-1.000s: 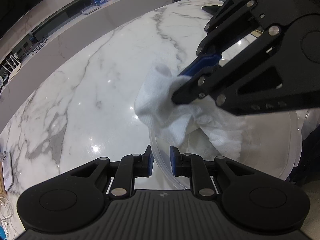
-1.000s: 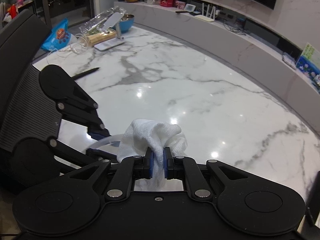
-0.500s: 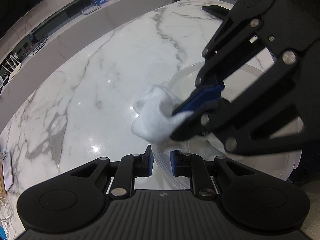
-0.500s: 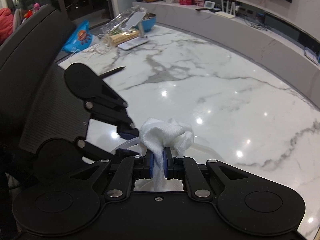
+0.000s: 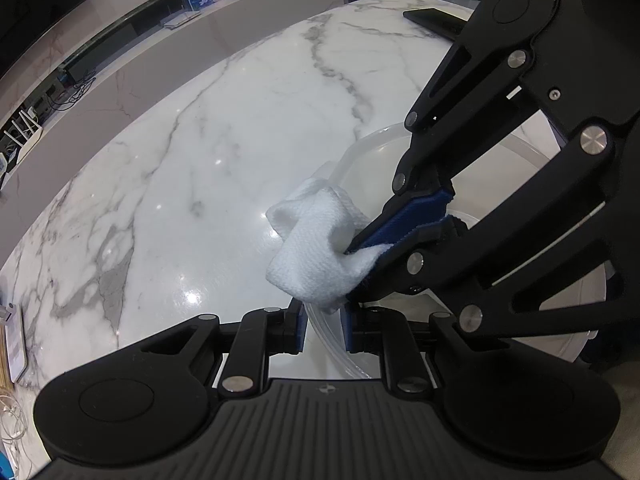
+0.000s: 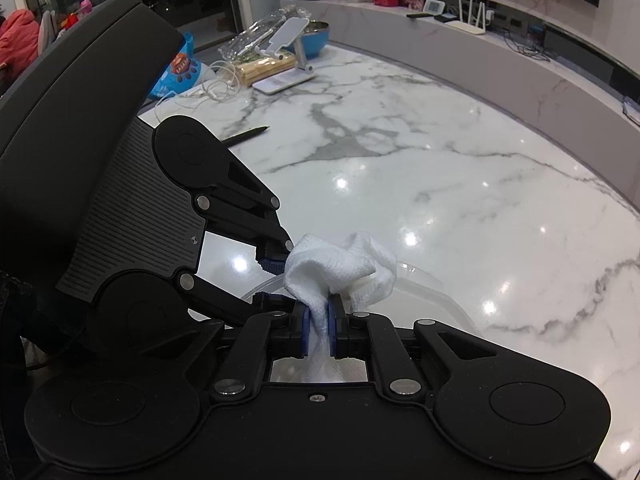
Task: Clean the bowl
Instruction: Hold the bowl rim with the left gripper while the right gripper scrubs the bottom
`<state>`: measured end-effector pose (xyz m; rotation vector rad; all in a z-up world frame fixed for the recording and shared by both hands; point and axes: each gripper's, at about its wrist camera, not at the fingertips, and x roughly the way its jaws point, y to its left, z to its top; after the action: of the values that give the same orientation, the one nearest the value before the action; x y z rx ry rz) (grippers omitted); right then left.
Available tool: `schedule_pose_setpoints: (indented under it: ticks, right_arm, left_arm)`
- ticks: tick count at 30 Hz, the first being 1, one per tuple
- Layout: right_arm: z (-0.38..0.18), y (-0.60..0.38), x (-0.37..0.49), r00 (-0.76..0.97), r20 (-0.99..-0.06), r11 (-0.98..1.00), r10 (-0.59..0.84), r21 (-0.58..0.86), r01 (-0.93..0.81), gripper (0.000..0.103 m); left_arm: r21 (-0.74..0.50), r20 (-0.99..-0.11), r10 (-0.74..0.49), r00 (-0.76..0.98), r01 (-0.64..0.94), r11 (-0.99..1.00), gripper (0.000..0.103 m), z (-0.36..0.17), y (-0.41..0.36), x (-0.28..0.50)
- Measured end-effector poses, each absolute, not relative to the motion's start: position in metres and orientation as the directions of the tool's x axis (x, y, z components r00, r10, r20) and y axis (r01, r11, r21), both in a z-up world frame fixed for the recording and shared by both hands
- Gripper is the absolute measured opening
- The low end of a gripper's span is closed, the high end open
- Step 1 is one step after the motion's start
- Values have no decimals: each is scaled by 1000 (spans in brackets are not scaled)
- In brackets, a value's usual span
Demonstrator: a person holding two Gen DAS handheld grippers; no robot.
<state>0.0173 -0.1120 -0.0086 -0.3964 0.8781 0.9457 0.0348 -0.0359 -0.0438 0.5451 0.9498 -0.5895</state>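
**Both grippers on the clear bowl, white cloth at its rim**

A clear plastic bowl [image 5: 400, 152] sits on a white marble counter [image 5: 200, 160] with grey veins, near the counter's front edge, the edge closest to the person. The left gripper [image 5: 323, 330] has its blue-padded jaws narrowly set on either side of the bowl's near rim, the thin wall running between them; it holds the bowl by that rim. From the right wrist view the same gripper [image 6: 276, 262] reaches in from the left, one finger outside the wall, the other inside.

The right gripper [image 6: 319, 330] is clamped tight on a crumpled white cloth [image 6: 340, 272], which bunches up above the pads. In the left wrist view this gripper [image 5: 400, 232] comes in from the right over the bowl, and the wad of cloth [image 5: 316, 256] sits at the bowl's left rim, just above the left gripper's fingers. Whether the cloth presses on the rim or only overlaps it cannot be told.

Toward the counter's far left corner, as the right wrist camera sees it, lie a white phone stand [image 6: 288, 56], a blue bowl [image 6: 316, 40], a blue snack bag [image 6: 180, 72], a clear wrapped packet [image 6: 256, 44] and tangled white cables [image 6: 216, 84]. A dark pen [image 6: 244, 136] lies alone closer in. A dark flat device [image 5: 434, 20] lies at the far edge in the left wrist view.
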Motion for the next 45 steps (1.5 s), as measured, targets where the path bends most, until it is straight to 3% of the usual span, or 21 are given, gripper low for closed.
schedule_pose_setpoints:
  ticks: [15,28,38,45]
  right_arm:
    - [-14,-118,28,374,-827,631,420,-30,-775,9]
    - [-43,-103,21,286,-900,580,329,-46,-813,9]
    - [-44,-100,4,185,-913,507,364,28,-861,9]
    - [-43,-106,9,226,-920,545,319,-16,-838,8]
  left_arm:
    - [168,-866,-220,449,676,718,16,-42,-38,36]
    - [169,-866,-219,449,676,717,16,-42,-37,35]
    - [169,-867,-218,448,676,717,16,-42,-37,35]
    - [170,-867,-218,449,676,717,16,-43,-36,35]
